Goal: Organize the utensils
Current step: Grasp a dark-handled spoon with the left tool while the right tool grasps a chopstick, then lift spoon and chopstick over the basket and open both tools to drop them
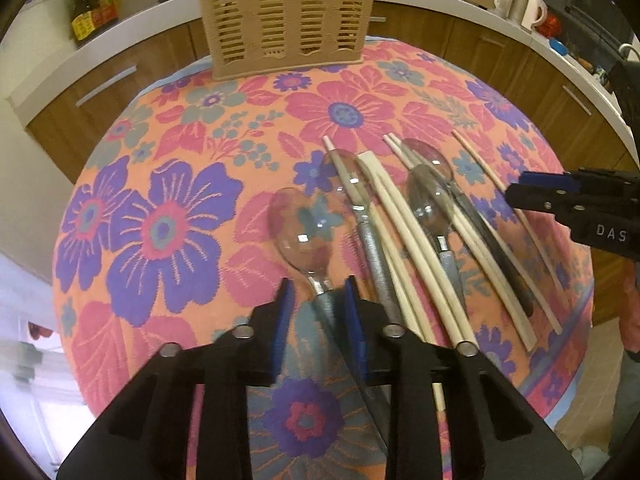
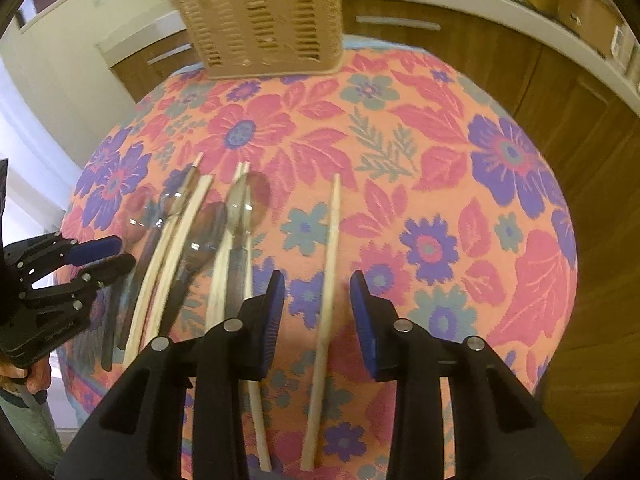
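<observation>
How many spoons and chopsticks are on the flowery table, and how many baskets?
Spoons: 4
Chopsticks: 6, as best I can tell, since some overlap
Basket: 1
Total: 11
</observation>
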`<state>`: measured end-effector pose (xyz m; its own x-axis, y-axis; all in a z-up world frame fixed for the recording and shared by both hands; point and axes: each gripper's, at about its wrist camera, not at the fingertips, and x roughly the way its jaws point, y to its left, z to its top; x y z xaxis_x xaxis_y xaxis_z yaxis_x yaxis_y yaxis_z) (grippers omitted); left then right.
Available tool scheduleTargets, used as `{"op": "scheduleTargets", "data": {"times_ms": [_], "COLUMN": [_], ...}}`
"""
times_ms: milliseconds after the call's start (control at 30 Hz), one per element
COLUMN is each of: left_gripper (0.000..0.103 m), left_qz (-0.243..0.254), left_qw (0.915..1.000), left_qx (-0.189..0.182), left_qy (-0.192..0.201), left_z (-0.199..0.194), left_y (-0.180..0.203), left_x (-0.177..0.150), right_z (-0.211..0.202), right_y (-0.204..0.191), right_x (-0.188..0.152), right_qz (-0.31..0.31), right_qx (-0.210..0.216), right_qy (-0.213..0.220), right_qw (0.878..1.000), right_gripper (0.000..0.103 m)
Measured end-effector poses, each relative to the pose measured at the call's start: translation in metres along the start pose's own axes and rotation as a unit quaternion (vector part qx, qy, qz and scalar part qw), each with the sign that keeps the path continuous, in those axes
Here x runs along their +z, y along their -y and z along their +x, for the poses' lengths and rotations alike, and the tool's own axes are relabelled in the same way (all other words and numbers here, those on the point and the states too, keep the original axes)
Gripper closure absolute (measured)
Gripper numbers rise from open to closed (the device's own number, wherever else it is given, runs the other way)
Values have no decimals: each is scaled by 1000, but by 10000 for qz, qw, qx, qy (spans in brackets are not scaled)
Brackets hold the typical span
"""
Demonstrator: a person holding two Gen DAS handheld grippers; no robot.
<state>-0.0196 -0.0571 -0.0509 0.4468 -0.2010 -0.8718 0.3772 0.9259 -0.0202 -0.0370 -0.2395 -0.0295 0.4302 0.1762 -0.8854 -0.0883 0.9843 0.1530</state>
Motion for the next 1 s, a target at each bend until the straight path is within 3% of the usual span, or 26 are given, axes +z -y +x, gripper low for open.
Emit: {"op": "scheduleTargets", "data": {"times_ms": [167,267,400,467,500,533,633,833,1000], "left_gripper": [92,92,80,79,81,92,93,93,93], "left_qz": [-202,-257,-185,-48,58,115,135,-199,-403], "left_qw": [9997,9994,9992,9997,9998,9998,9996,9982,9896], "left_qx": [-157,-216,-348,-193,-58,56,238,-18,-207], "left_qy": [-1,-10,-117,-153,-158,-145,-42,562,1365], "left_z": [1,1,2,5,6,8,10,-11,-51], "left_y": [-14,-17,-14,-6,-1,1,4,-9,-25], "left_x": [1,0,2,3,4,4,6,17,42], "right_z": [9,16,21,22,22,22,17,-10,-33], "right_y": [4,-4,-13,-16,-18,-18,-17,-17,-18], "right_x": [3,7,14,15,16,17,18,28,49], "right_qz": [97,-61,-310,-429,-488,-513,-482,-473,-529], "right_qx": [88,-122,-425,-443,-446,-447,-312,10,191], "right_qy": [-278,-386,-500,-559,-567,-559,-421,190,702], "right_qw": [9995,9992,9974,9965,9962,9961,9975,9987,9959], "right_gripper": [72,73,93,98,99,99,99,99,99]}}
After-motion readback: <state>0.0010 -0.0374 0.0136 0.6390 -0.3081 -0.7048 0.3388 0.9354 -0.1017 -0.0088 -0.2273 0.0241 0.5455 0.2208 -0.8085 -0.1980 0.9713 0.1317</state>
